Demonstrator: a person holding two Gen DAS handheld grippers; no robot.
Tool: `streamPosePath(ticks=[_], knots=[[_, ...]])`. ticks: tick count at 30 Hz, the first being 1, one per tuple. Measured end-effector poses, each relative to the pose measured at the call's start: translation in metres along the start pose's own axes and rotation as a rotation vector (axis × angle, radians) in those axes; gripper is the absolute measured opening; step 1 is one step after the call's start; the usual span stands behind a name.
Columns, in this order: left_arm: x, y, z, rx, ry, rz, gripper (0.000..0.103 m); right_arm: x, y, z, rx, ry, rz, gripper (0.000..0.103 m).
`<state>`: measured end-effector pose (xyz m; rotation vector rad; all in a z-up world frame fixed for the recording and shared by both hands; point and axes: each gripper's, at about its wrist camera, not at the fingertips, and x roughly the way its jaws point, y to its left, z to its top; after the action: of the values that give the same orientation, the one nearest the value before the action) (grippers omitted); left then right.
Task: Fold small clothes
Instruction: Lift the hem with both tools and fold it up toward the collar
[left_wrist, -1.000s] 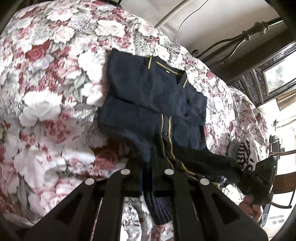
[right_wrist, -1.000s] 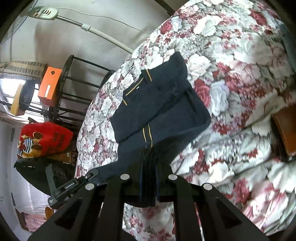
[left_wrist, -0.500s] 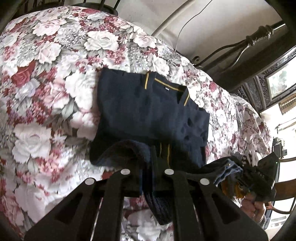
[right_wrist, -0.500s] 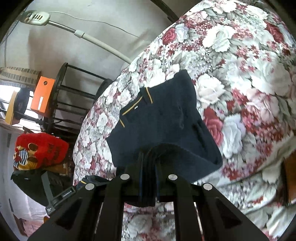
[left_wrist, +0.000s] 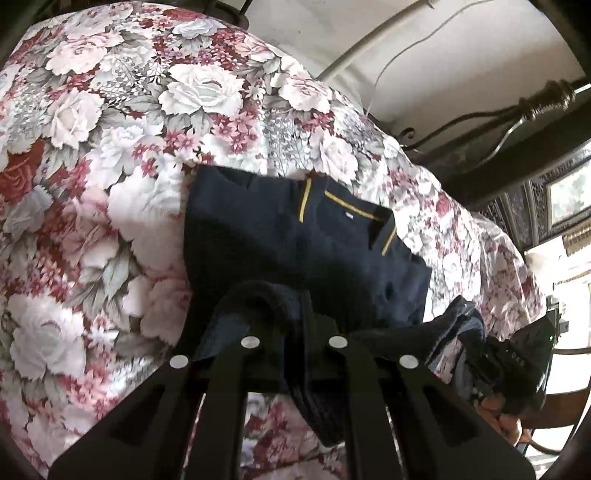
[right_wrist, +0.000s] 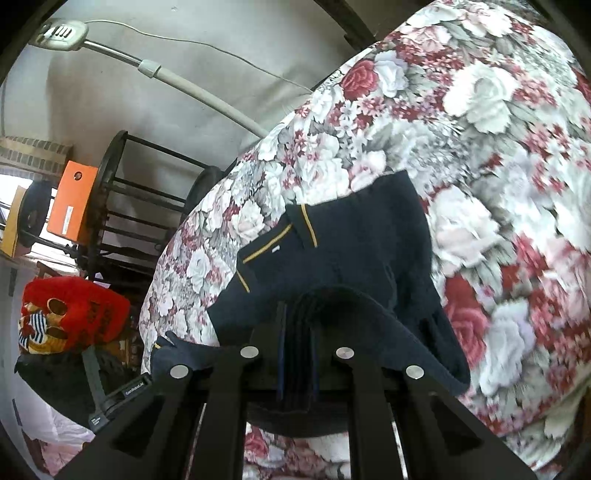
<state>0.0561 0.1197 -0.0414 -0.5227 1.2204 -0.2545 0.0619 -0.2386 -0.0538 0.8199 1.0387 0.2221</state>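
The navy-blue knitted child's cardigan with yellow trim (left_wrist: 295, 243) lies on the bed covered by a rose-patterned floral bedspread (left_wrist: 92, 155). Its collar end points away from both cameras, toward the far side of the bed near the wall, so its long axis runs from the grippers outward. The collar shows two short yellow stripes and a small white label between them. The near hem is lifted off the bedspread and curls up over the lower body of the garment.

The left gripper (left_wrist: 306, 332) is clamped narrowly on a thick fold of that navy hem, with fabric bulging to the left of its fingers and hanging below them. The right gripper (right_wrist: 297, 332) is likewise closed tight on several layers of the hem, the cloth arching over its fingertips.

In the right wrist view, a dark metal rack (right_wrist: 129, 206) holding an orange box (right_wrist: 72, 201) stands beyond the bed, beside a red stuffed bag (right_wrist: 74, 314).
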Motion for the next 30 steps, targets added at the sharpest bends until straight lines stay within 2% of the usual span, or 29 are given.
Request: streamPosePath(ticks=[12,17,18,19,20,22,24,25,27,28,30], knots=[[0.051,0.006,0.04,-0.043,0.032,0.025,0.007,0.053,-0.022,0.045,0.071,0.0,-0.03,0.011],[0.071,0.018,0.053,-0.086,0.064,0.025,0.015,0.081,-0.037,0.055,0.099,0.03,-0.024,0.013],[0.072,0.024,0.054,-0.11,0.078,0.004,0.019,0.083,-0.04,0.057,0.113,0.031,-0.01,0.019],[0.073,0.028,0.056,-0.128,0.087,-0.012,0.026,0.084,-0.042,0.059,0.127,0.031,0.006,0.031],[0.072,0.032,0.057,-0.149,0.091,-0.031,0.029,0.082,-0.045,0.061,0.146,0.028,0.041,0.037],[0.066,0.041,0.059,-0.205,0.088,-0.09,0.04,0.078,-0.045,0.063,0.151,0.025,0.078,0.038],[0.058,0.044,0.061,-0.234,0.075,-0.121,0.064,0.071,-0.041,0.064,0.13,0.019,0.106,0.038],[0.048,0.044,0.062,-0.229,0.03,-0.082,0.079,0.067,-0.038,0.064,0.118,0.005,0.104,0.039],[0.03,0.04,0.065,-0.191,-0.05,0.006,0.089,0.054,-0.027,0.066,0.054,-0.055,0.068,0.04],[0.02,0.036,0.068,-0.162,-0.084,0.027,0.089,0.05,-0.024,0.067,0.031,-0.069,0.057,0.04],[0.014,0.031,0.07,-0.123,-0.111,0.024,0.09,0.043,-0.015,0.068,-0.018,-0.112,0.021,0.039]])
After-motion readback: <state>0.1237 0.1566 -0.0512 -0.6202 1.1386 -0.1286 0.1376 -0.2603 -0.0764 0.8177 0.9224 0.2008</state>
